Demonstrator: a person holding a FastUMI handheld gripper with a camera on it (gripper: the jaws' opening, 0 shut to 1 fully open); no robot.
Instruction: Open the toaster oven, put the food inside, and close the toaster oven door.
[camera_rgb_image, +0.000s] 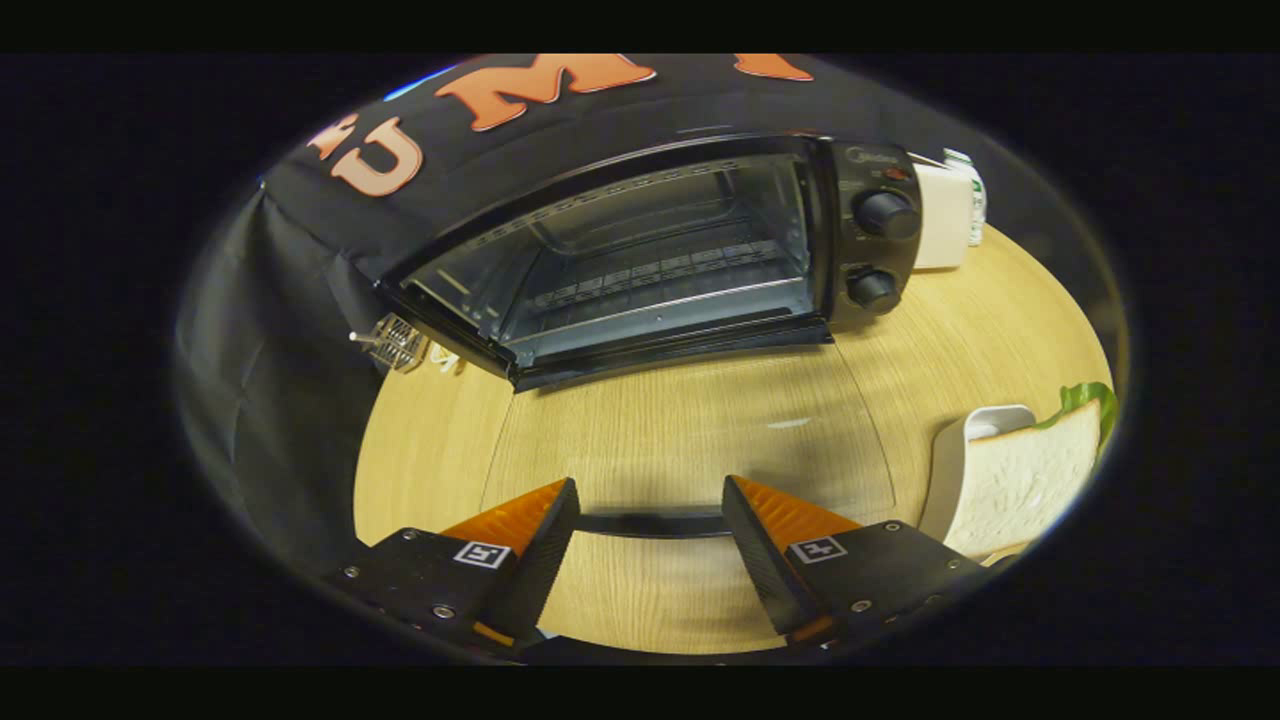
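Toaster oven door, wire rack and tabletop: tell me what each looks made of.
Toaster oven door: clear glass in a dark frame, as it seems; the table grain shows through it. Wire rack: bare shiny metal, with bright glints on thin bars. Tabletop: pale wood or wood-look laminate, smooth, with grain lines and soft glare. The tongs hang open above it.

Glossy black toaster oven (640, 255) with a shiny metal wire rack (660, 275), smooth matt wood-grain tabletop (690, 420), porous rough sandwich bread (1020, 480), glossy white plate (950, 460)
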